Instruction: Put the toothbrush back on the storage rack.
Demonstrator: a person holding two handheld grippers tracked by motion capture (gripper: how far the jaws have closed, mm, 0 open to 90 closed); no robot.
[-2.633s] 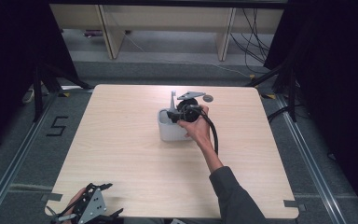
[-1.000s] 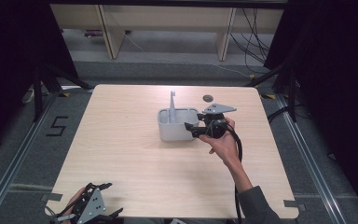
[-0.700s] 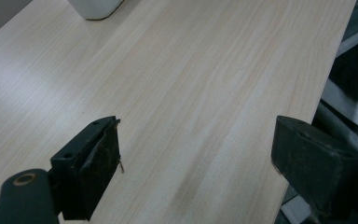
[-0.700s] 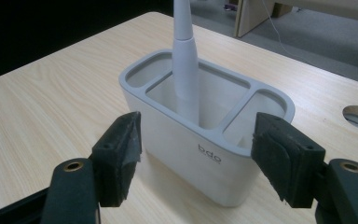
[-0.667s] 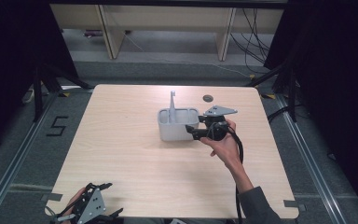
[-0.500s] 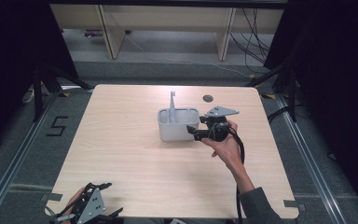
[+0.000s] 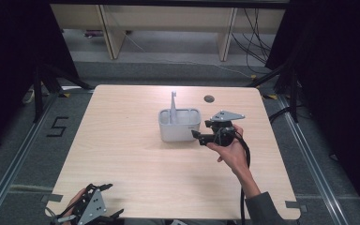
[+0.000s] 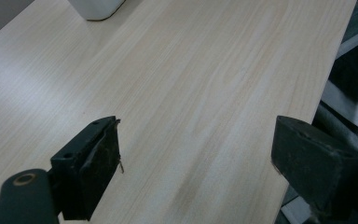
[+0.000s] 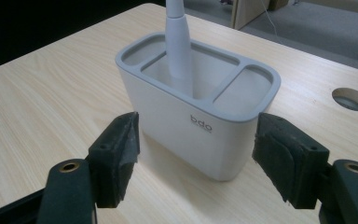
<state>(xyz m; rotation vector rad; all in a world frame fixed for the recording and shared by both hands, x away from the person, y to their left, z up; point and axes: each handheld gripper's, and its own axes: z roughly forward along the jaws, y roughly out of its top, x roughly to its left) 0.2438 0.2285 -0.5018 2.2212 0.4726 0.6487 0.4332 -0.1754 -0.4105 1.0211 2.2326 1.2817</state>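
The white holder [image 9: 200, 121] stands mid-table with a toothbrush-like handle [image 9: 179, 42] upright in its middle compartment. My right gripper [image 9: 196, 158] sits just beside it, jaws wide and, I think, clear of its walls. Next I'd back away. The left gripper [image 8: 196, 158] idles open at the near edge.

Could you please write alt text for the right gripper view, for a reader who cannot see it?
A white caddy with grey-rimmed compartments stands on a light wooden table, a white handle upright in its middle compartment. The right gripper faces it with both black jaws open, apart from its walls. A round hole is in the table at right.
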